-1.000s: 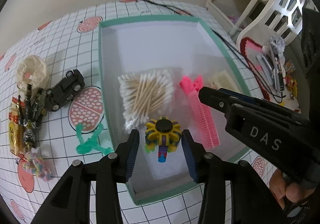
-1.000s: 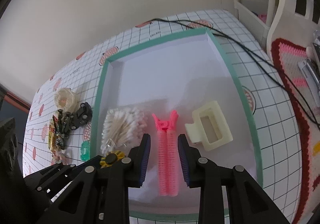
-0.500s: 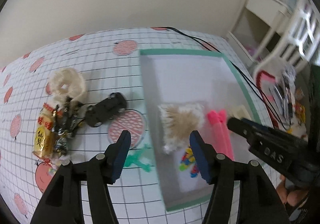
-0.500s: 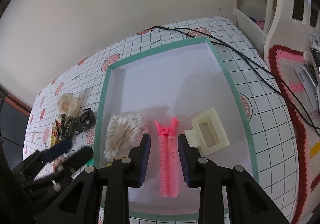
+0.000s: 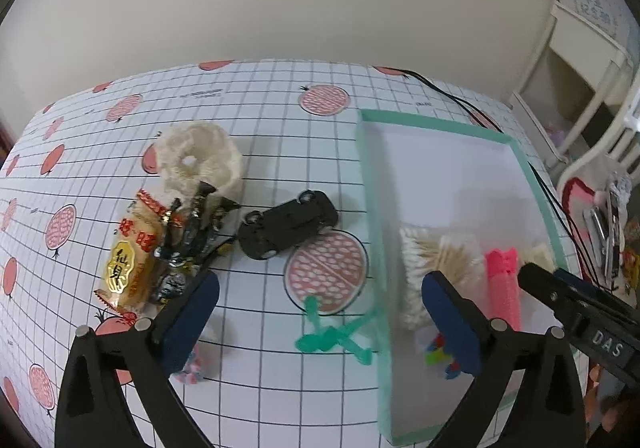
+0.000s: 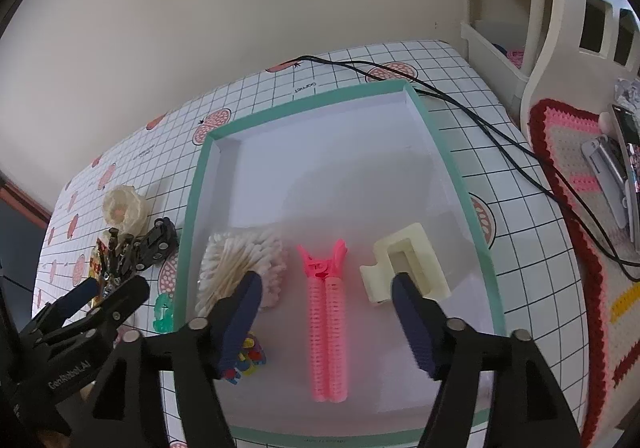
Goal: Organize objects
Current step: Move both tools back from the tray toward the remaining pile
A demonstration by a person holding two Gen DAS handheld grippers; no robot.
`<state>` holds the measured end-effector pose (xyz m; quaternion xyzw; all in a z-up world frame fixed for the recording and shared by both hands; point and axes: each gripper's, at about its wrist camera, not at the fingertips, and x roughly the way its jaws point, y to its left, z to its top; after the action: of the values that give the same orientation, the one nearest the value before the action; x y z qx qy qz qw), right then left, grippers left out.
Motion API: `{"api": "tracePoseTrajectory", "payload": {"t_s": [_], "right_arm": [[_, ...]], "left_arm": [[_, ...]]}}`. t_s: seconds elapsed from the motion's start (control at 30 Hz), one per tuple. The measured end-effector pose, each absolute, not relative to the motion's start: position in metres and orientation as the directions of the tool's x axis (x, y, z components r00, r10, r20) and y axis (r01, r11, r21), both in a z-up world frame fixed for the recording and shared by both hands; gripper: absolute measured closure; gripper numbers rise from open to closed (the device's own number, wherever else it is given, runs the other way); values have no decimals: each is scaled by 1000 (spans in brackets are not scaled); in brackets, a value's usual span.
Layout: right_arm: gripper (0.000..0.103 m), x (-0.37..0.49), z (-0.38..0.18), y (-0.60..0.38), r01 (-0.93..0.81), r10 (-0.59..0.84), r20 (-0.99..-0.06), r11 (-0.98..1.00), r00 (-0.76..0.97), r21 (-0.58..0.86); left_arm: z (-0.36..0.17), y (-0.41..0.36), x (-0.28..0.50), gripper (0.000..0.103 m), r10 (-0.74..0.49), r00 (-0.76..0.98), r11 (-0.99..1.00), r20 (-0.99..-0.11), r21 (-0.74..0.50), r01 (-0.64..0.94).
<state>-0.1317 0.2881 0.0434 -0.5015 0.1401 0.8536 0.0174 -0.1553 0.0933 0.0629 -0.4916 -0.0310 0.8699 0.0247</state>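
Note:
A teal-rimmed white tray (image 6: 452,176) holds a bundle of cotton swabs (image 6: 240,264), a pink hair roller clip (image 6: 326,328), a cream claw clip (image 6: 404,268) and a small colourful toy (image 6: 248,360). My right gripper (image 6: 328,322) hovers open over the pink clip, nothing between its fingers. My left gripper (image 5: 320,320) is open wide above the tray's left rim (image 5: 376,248), over a green plastic figure (image 5: 332,336). On the cloth beyond lie a black toy car (image 5: 288,224), a cream scrunchie (image 5: 198,160), a yellow snack packet (image 5: 128,264) and dark candy wrappers (image 5: 192,232).
A pastel candy (image 5: 192,364) lies partly hidden under the left finger. A black cable (image 6: 480,116) runs past the tray's far right corner. A crocheted mat (image 6: 580,208) with metal tools sits at the right, beside white furniture (image 6: 560,28).
The left gripper let go of the colourful toy in the tray, swung left over the rim and opened wider. The right gripper's fingers spread apart over the pink clip.

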Motion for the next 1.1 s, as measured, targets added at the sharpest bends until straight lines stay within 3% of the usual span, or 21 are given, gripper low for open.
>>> {"api": "tracePoseTrajectory", "payload": {"t_s": [0.23, 0.3, 0.7, 1.1], "right_arm": [[2, -133, 41, 287, -171, -103, -860, -962, -500, 214], [0, -134, 40, 287, -174, -99, -859, -961, -503, 213], [0, -135, 40, 283, -170, -83, -854, -966, -513, 196], [0, -133, 70, 252, -64, -122, -749, -975, -651, 214]], "left_arm": [[59, 86, -157, 1, 63, -512, -996, -857, -84, 19], [59, 84, -157, 1, 62, -513, -996, -856, -85, 22], [62, 76, -158, 0, 59, -524, -995, -850, -92, 37], [77, 5, -144, 0, 1, -528, -958, -849, -151, 242]]}}
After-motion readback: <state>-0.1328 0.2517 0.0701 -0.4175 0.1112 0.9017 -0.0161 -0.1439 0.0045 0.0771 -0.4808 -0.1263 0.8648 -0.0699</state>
